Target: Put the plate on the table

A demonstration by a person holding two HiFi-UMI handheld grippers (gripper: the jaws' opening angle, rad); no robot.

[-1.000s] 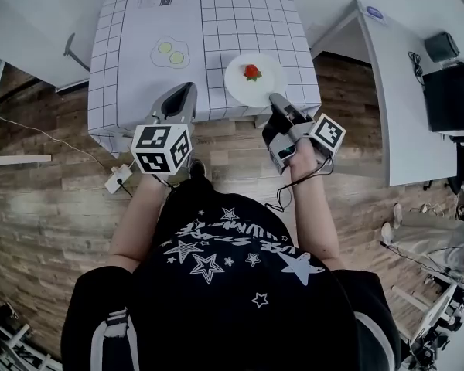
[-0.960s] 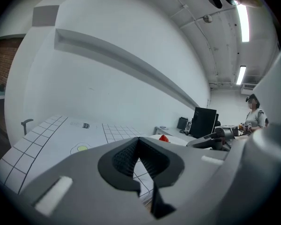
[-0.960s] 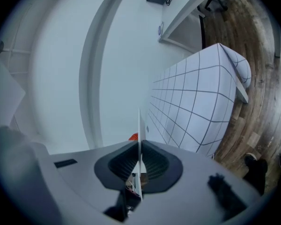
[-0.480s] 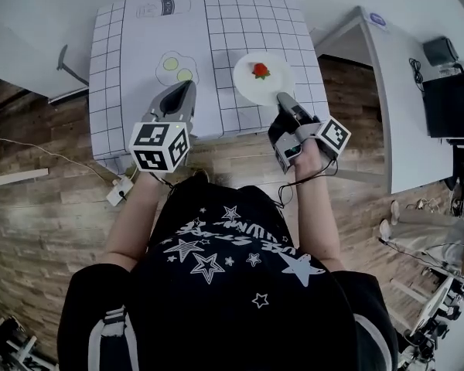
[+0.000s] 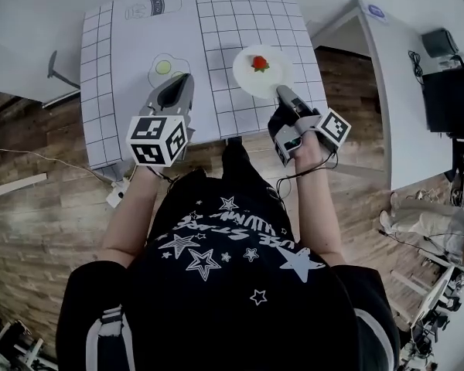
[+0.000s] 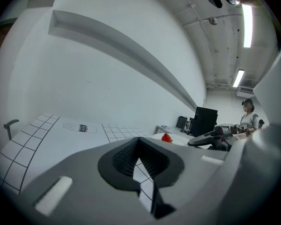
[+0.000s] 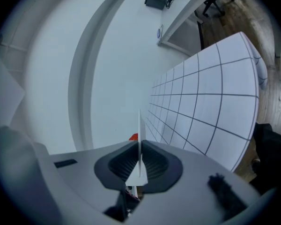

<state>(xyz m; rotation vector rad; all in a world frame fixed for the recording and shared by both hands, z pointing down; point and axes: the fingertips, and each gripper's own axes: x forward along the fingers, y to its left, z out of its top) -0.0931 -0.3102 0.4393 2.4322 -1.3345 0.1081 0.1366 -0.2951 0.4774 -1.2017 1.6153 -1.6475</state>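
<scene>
A white plate (image 5: 261, 74) with a red strawberry (image 5: 259, 62) on it is over the near right part of the grid-patterned table (image 5: 139, 45). My right gripper (image 5: 282, 93) is shut on the plate's near rim. In the right gripper view the plate (image 7: 139, 125) shows edge-on between the jaws, with the strawberry (image 7: 133, 137) behind. I cannot tell whether the plate touches the table. My left gripper (image 5: 174, 91) is shut and holds nothing, above the table beside a printed fried egg (image 5: 164, 68). The left gripper view shows the strawberry (image 6: 166, 137) and the right gripper (image 6: 210, 138) off to the right.
A second white table (image 5: 394, 91) stands to the right, with a black box (image 5: 451, 95) beyond it. A power strip (image 5: 116, 196) lies on the wooden floor at the left. A printed can (image 5: 151, 8) marks the table's far side. A person (image 6: 247, 118) stands far off.
The right gripper has carried the plate a little farther in over the table, away from its front edge. The left gripper has also moved forward, toward the fried egg print.
</scene>
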